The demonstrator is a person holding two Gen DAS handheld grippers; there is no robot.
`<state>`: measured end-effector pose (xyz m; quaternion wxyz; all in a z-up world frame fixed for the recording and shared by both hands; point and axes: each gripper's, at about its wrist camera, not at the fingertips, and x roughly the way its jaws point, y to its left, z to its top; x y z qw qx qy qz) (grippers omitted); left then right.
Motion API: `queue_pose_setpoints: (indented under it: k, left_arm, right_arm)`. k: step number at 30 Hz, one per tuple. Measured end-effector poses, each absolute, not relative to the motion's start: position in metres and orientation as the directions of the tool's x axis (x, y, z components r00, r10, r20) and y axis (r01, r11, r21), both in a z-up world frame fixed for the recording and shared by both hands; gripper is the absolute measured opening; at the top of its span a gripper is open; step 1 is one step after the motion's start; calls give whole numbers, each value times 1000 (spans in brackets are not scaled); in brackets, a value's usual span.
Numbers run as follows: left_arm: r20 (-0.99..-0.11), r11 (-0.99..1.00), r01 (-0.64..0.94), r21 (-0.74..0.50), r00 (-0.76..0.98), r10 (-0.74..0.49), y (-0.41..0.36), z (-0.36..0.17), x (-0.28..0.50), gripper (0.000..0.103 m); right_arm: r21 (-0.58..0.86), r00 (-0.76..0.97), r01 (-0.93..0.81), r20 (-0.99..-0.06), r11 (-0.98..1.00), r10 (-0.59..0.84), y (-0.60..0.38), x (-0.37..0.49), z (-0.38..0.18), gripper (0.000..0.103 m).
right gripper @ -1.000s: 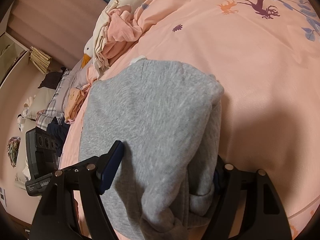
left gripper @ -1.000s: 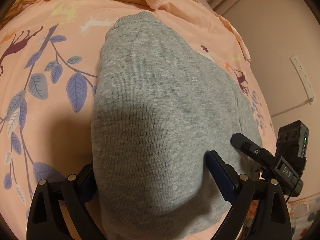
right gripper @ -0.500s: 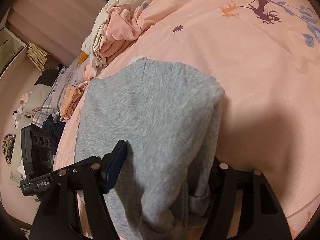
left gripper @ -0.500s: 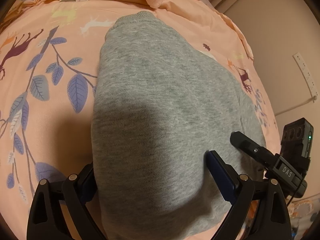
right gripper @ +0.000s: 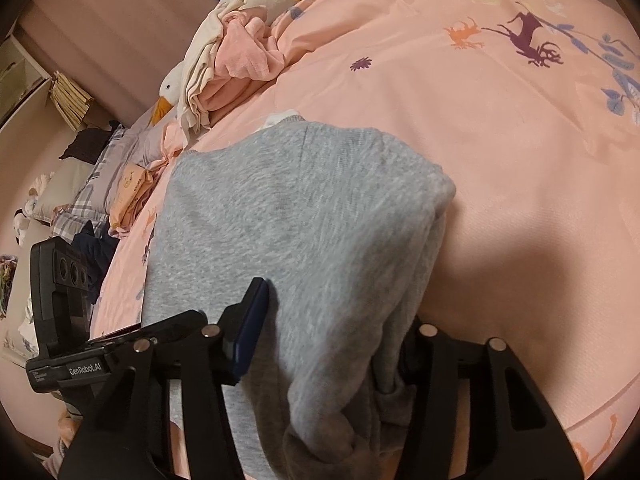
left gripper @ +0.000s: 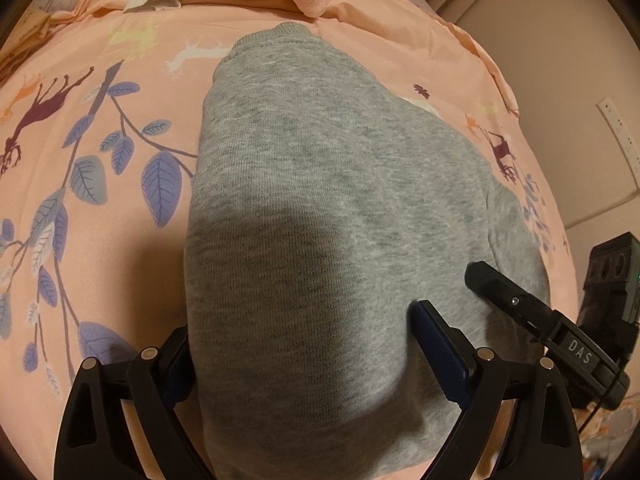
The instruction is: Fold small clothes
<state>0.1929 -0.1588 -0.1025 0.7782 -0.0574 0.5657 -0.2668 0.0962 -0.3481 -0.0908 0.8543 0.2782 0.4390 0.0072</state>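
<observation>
A small grey knit sweater (left gripper: 320, 208) lies on the pink printed bedsheet (left gripper: 100, 260), partly folded, its ribbed hem at the far end. My left gripper (left gripper: 304, 348) is open, its fingers standing wide on either side of the sweater's near edge. The right gripper's tip (left gripper: 492, 284) rests on the sweater to the right. In the right wrist view the sweater (right gripper: 304, 220) has a folded edge on the right. My right gripper (right gripper: 332, 328) is open, its jaws spread around bunched near fabric; the right finger is partly hidden by cloth.
A heap of pink and cream clothes (right gripper: 236, 64) and a duck plush (right gripper: 168, 92) lie at the far end of the bed. Plaid pillows and dark clothes (right gripper: 92, 216) are to the left. The left gripper's body (right gripper: 60, 280) is at the left. A wall with a power strip (left gripper: 620, 136) is beyond the bed's right edge.
Both grippers have drawn back slightly toward the near edge of the sweater. The sweater itself has hardly moved.
</observation>
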Motion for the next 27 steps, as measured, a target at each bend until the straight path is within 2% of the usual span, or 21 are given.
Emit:
queue_pose_setpoints:
  k: [16, 27]
  left_arm:
    - [-858, 864, 362, -351, 245, -451, -157, -100, 189, 89]
    - [-853, 855, 364, -370, 232, -468, -153, -100, 187, 88]
  right_arm:
    - [418, 621, 220, -757, 882, 204, -337, 95, -83, 43]
    - [408, 619, 223, -761, 885, 195, -335, 96, -82, 42]
